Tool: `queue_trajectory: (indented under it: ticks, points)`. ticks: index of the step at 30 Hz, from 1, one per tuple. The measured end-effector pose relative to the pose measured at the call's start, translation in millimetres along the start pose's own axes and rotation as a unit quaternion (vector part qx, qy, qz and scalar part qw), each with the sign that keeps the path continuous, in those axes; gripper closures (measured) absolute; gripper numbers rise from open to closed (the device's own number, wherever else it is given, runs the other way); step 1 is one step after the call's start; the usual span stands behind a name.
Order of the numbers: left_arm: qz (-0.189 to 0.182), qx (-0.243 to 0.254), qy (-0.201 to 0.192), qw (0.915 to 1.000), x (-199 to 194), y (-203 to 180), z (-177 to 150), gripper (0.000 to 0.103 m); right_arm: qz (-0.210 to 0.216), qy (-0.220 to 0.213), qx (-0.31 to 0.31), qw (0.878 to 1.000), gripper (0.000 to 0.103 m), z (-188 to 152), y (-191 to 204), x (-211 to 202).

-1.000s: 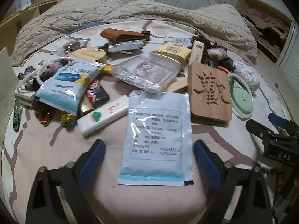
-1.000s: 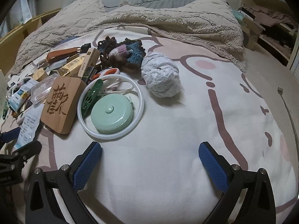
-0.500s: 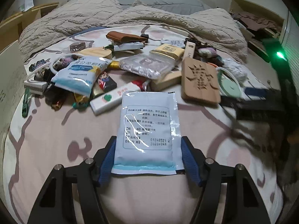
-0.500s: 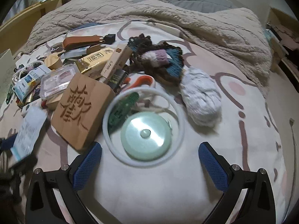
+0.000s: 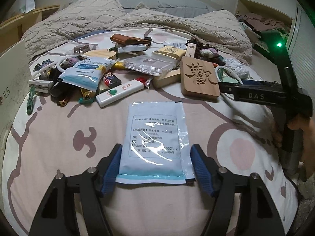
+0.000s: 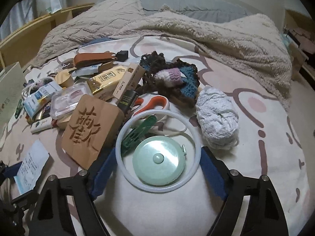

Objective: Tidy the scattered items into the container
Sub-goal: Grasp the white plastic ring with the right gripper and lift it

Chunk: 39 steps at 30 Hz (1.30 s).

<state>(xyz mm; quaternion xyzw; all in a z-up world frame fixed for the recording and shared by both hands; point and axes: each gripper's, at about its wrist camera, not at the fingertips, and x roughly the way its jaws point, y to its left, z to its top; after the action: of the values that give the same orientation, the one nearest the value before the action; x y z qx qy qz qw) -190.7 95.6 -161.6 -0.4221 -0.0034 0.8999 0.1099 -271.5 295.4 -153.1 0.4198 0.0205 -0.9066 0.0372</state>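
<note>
Pink-patterned bedding (image 5: 59,137) covers the bed you are working over. Your left gripper (image 5: 155,164) has its fingers (image 5: 111,165) opening, spread either side of a pale blue sachet (image 5: 154,137) that lies flat between them, the left pad at its edge. Your right gripper (image 6: 157,174) is closing its fingers (image 6: 211,174) around a white ring (image 6: 157,189), not yet pressing it; a mint tape measure (image 6: 159,163) sits inside the ring. Just left of the ring lies a carved wooden block (image 6: 88,129), with the sachet further left. Behind the ring lie orange-handled scissors (image 6: 155,103); a ball of white yarn (image 6: 216,120) sits to its right.
</note>
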Motion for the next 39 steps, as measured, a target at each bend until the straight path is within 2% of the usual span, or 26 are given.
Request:
queue_trajectory:
  ticks: [3,6,13,22,25,30,39]
  points:
    - [-0.002,-0.006,-0.001,1.0,0.3,1.9,2.7,0.025,0.006,0.003,-0.003,1.0,0.018,-4.1,2.7,-2.7]
    - [0.012,-0.021,-0.013,0.9996,-5.3,7.8,5.2,0.024,0.014,0.008,-0.004,1.0,0.018,-10.5,5.7,-7.9]
    - [0.01,-0.069,-0.02,0.9973,-7.2,30.3,13.4,0.023,0.03,0.0,-0.003,1.0,0.018,-38.1,15.7,-41.6]
    - [0.01,-0.016,0.011,0.9998,12.6,13.1,19.5,0.019,0.067,0.011,-0.001,0.998,0.018,-72.1,35.4,-74.9]
    - [0.011,-0.013,0.013,0.9998,15.6,13.3,19.1,0.019,0.081,0.018,0.012,0.997,0.018,-87.4,38.5,-82.5]
    - [0.007,-0.024,0.006,0.9997,9.0,19.1,16.6,0.034,0.078,0.006,0.039,0.996,0.018,-110.0,41.4,-94.4]
    - [-0.007,-0.018,0.003,0.9998,-6.8,17.1,1.5,0.037,0.036,-0.011,0.003,0.999,0.018,-124.6,59.9,-96.5]
